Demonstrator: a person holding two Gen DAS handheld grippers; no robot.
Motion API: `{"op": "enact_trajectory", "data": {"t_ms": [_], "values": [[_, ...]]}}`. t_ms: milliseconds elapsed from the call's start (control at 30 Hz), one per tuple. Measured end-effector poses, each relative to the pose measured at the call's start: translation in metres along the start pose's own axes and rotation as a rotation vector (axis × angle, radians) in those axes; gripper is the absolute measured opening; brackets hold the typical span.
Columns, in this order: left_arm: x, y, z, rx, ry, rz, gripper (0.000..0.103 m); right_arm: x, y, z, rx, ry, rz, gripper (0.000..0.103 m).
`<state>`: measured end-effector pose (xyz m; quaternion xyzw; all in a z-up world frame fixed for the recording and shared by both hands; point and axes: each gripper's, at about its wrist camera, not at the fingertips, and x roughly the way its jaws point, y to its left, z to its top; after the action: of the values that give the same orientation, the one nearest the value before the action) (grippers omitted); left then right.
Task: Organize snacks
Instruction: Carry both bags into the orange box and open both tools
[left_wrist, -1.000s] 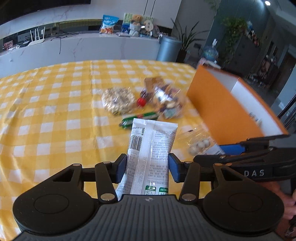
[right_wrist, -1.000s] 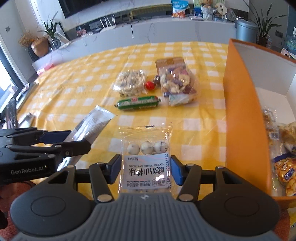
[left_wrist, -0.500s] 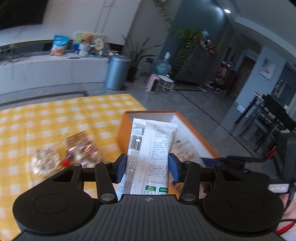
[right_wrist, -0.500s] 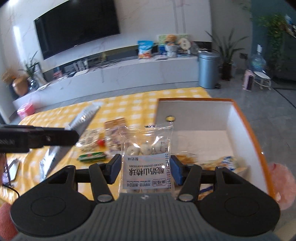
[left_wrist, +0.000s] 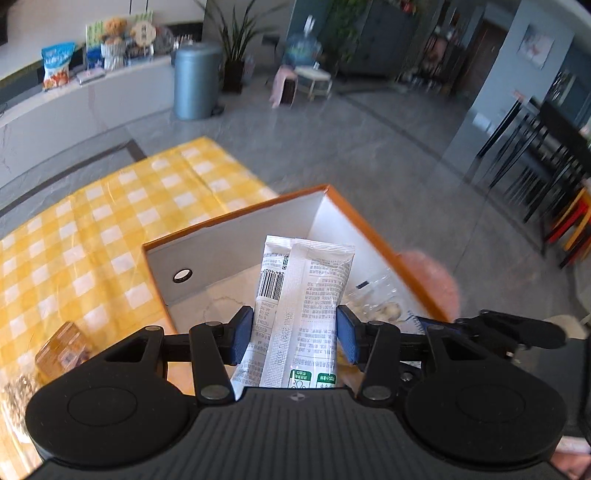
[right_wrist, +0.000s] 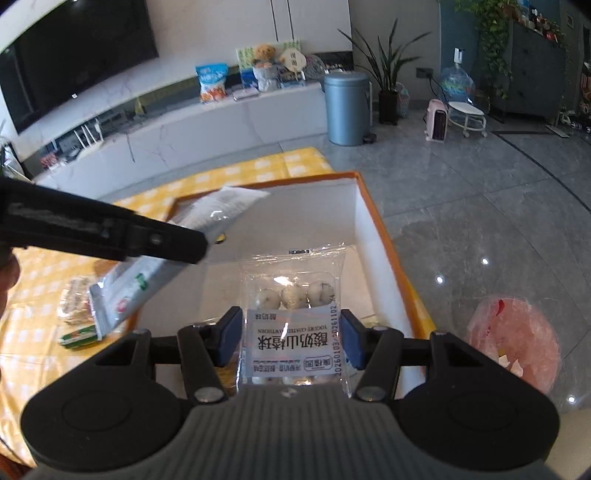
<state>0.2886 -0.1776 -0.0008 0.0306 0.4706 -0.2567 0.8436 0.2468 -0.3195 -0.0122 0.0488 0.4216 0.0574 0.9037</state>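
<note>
- The left gripper (left_wrist: 294, 338) clamps a long silver snack packet (left_wrist: 303, 295) between its blue pads, holding it over the orange box (left_wrist: 236, 218).
- The right gripper (right_wrist: 291, 339) pinches a clear bag of yogurt hawthorn balls (right_wrist: 293, 314), also above the white inside of the box (right_wrist: 369, 229).
- A green sausage stick (right_wrist: 79, 336) and a clear bag of mixed snacks (right_wrist: 74, 301) lie on the table (right_wrist: 33, 354) with its yellow checked cloth, left of the box.
- Beyond the table stand a grey bin (right_wrist: 346, 107) and a long white cabinet (right_wrist: 207, 127).

home living room: television (right_wrist: 77, 59), houseplant (right_wrist: 388, 70)
</note>
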Motion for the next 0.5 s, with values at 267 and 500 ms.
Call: {"op": "enact_trajectory", "data": {"t_ms": [267, 500], "values": [[0.05, 0.007, 0.019, 0.069, 0.125, 0.128, 0.055, 0.054, -0.006, 0.027, -0.061, 0.086, -0.018, 0.056], [0.07, 0.01, 0.025, 0.097, 0.188, 0.152, 0.055, 0.086, 0.002, 0.037, -0.101, 0.141, 0.01, 0.056]]}}
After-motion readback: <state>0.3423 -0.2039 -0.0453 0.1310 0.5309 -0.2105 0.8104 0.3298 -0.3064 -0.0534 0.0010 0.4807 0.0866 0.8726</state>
